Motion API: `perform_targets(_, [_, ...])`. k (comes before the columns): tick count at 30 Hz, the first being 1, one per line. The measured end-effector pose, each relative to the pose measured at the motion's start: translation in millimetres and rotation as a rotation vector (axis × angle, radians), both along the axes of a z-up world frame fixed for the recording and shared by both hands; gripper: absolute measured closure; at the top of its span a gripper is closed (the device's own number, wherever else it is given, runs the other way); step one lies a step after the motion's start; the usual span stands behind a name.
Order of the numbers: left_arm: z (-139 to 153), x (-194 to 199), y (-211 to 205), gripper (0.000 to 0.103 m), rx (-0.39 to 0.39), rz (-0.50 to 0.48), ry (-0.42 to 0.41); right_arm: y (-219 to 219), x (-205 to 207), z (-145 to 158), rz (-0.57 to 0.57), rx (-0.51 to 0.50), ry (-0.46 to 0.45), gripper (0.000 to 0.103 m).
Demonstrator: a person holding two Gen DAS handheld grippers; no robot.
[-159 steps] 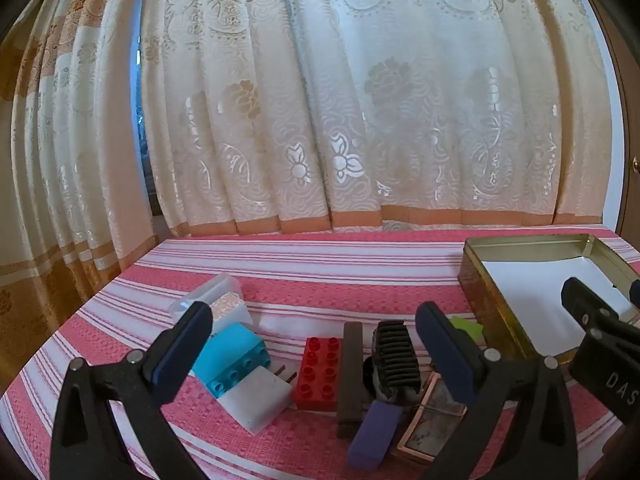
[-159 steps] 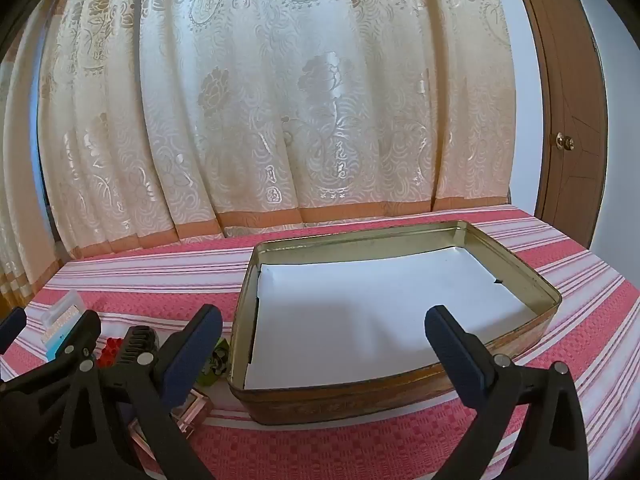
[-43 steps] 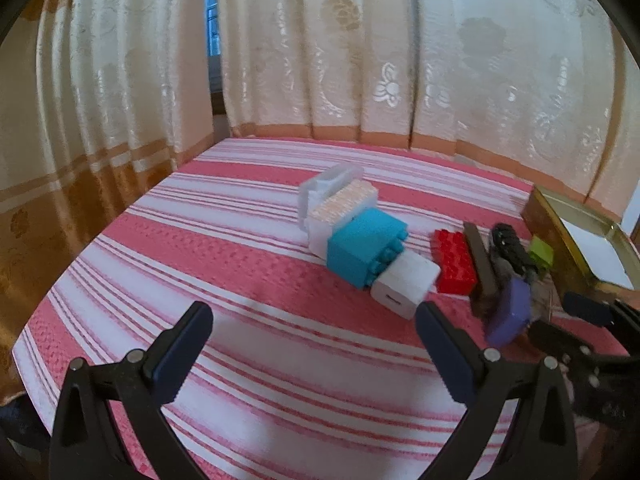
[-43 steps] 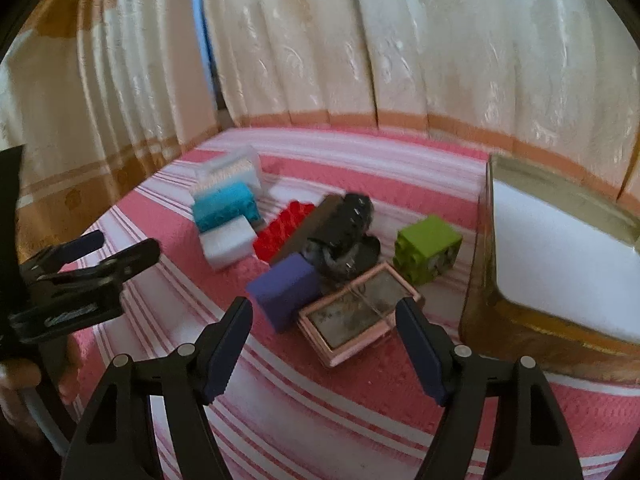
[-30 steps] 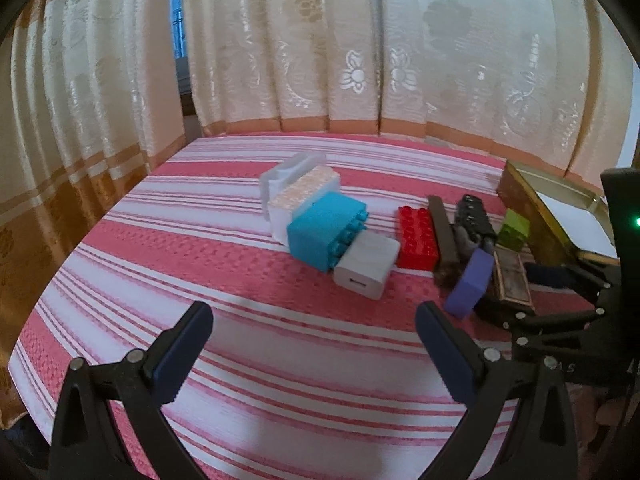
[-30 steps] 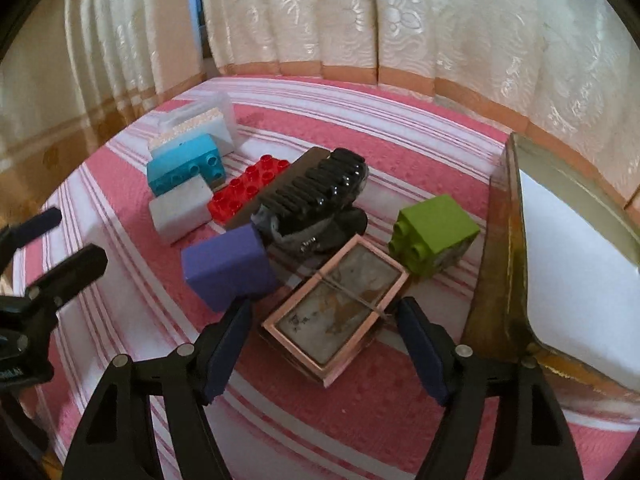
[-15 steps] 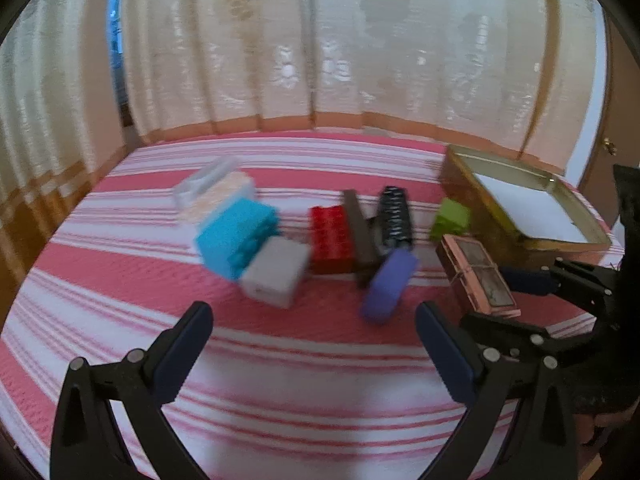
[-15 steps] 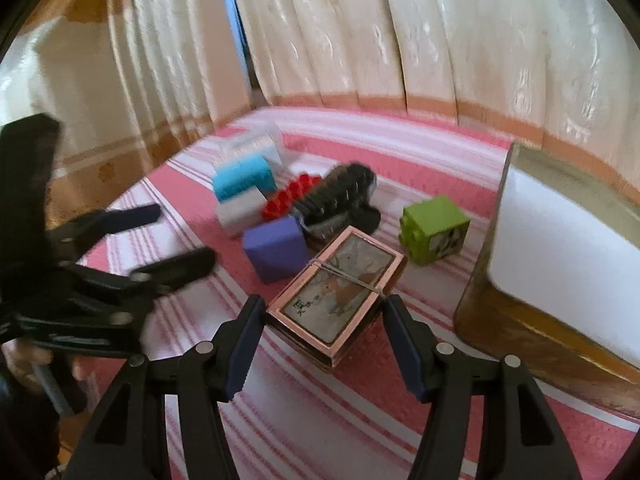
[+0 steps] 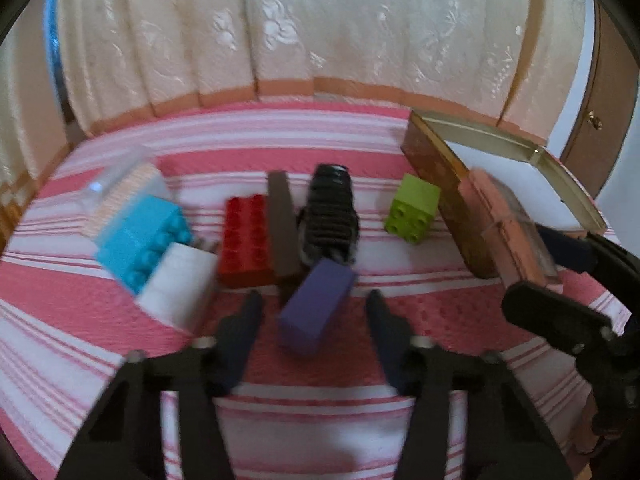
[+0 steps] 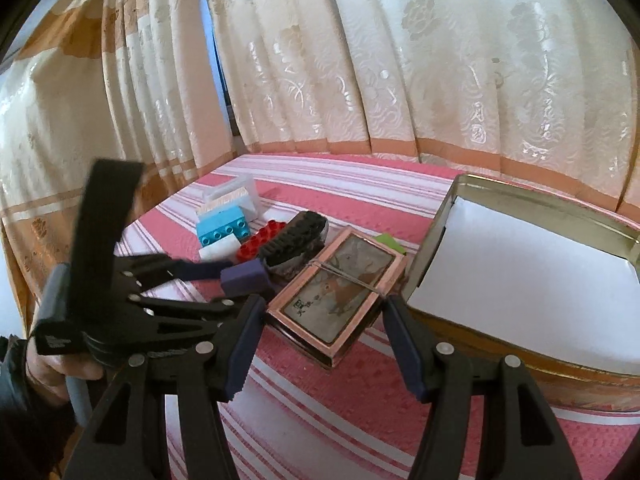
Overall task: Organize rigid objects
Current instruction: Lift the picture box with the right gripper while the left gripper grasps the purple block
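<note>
The right gripper [image 10: 324, 328] grips the pink card box [image 10: 340, 296], lifted just beside the gold tin's [image 10: 540, 200] near edge. The left gripper [image 9: 314, 312] has just been closing around the purple block [image 9: 316, 308]; the blur hides whether its pads touch. Bare striped cloth [image 9: 320, 420] gives room in front. Only the right view shows a hand [image 10: 48, 364].

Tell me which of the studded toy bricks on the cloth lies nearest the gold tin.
The lime-green brick: it sits alone just left of the tin, while the red brick and blue brick lie further left.
</note>
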State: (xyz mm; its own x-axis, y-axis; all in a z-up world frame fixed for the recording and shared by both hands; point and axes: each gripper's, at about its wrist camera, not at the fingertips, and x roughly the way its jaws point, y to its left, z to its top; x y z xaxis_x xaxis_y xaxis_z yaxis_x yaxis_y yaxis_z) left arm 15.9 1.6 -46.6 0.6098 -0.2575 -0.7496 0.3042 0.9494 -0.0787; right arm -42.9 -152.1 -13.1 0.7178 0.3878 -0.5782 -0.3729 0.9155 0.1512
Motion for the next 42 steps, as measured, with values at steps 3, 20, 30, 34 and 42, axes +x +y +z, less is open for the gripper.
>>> perform_targets(3, [-1,2,-2,0.072,-0.021,-0.008,0.016,-4,2,-1,-0.016,0.005,0.000,0.040])
perform_targets(20, [38,-31,5,0.085,-0.150,-0.037,-0.140,-56,-7,24,-0.174,0.056,-0.133,0.040])
perform_targets(30, [48,-41,-4,0.085,-0.148,-0.082,-0.181,-87,-7,26,-0.244,0.090,-0.130,0.040])
perform_targets(34, [55,-48,2,0.085,-0.174,-0.088,-0.203,-80,-13,28,-0.233,0.062,-0.159,0.040])
perform_targets(42, [78,-56,-4,0.085,-0.179,-0.104,-0.264,-84,-14,30,-0.249,0.068,-0.162,0.040])
